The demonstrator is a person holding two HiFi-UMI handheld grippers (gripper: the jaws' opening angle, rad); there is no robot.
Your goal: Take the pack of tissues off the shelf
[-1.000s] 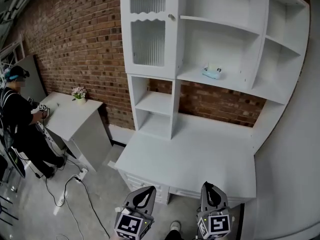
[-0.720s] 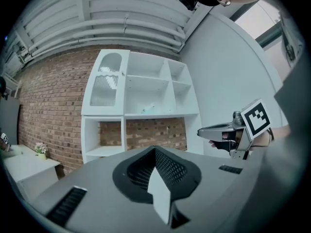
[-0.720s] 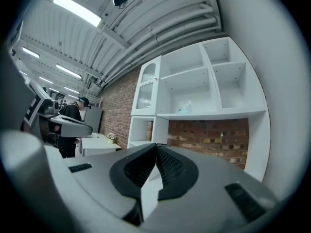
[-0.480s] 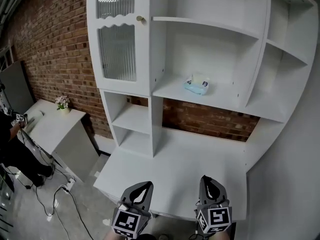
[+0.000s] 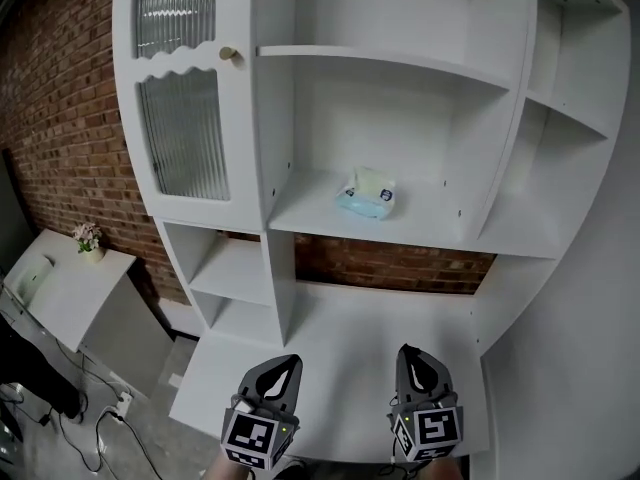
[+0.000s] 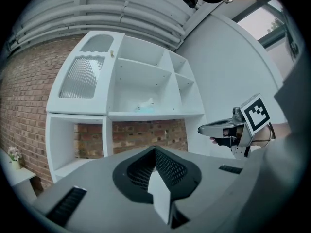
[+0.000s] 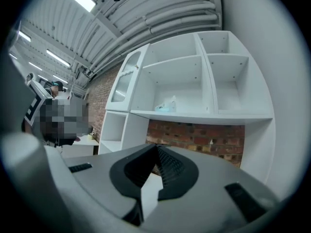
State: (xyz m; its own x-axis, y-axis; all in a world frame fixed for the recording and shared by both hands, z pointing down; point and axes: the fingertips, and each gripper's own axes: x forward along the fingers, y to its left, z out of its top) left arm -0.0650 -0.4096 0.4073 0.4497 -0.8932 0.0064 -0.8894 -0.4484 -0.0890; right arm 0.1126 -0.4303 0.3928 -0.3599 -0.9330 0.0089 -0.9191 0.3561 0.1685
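Pale-blue pack of tissues (image 5: 366,194) is sitting on the middle shelf (image 5: 440,220), well above and ahead of both grippers; right gripper (image 5: 413,356) is hovering slightly nearer than left gripper (image 5: 284,366), both closed, empty.

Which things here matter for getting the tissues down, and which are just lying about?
For the job: pack of tissues; shelf it lies on; left gripper and right gripper, both shut, empty.
Lying about: flower pot on the side table; cables; ribbed-glass cabinet door.

Print on tissue pack (image 5: 366,196) unreadable
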